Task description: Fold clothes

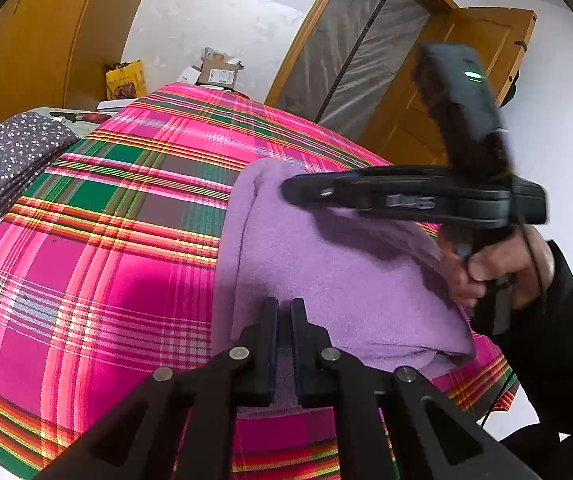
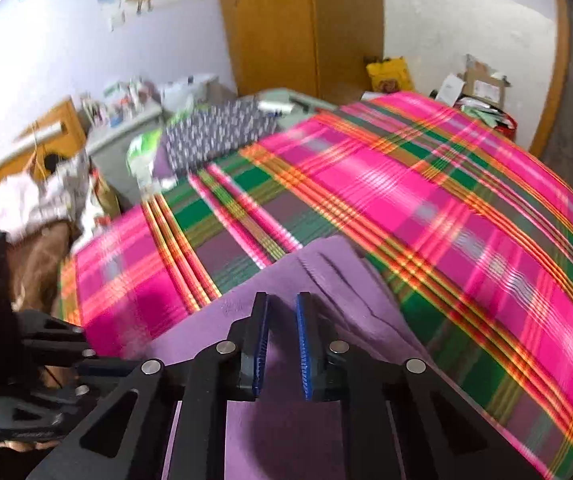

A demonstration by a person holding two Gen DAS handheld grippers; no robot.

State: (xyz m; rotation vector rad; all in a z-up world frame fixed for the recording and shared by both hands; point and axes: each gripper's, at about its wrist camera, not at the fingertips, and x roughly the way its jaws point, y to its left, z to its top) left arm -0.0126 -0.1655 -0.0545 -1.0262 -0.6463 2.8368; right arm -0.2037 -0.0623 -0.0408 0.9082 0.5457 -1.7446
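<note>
A purple garment lies folded on a pink and green plaid bedspread. My left gripper is shut on the garment's near edge, and purple cloth shows between its pads. A hand holds my right gripper level over the garment's far end, pointing left. In the right wrist view the right gripper hovers over the purple garment. Its blue pads stand a narrow gap apart with nothing pinched between them. The picture there is blurred.
A folded dark floral cloth lies at the bedspread's far left edge. Beyond the bed stand a yellow bag, a cardboard box and a wooden door. Clutter and a wooden headboard line the left side.
</note>
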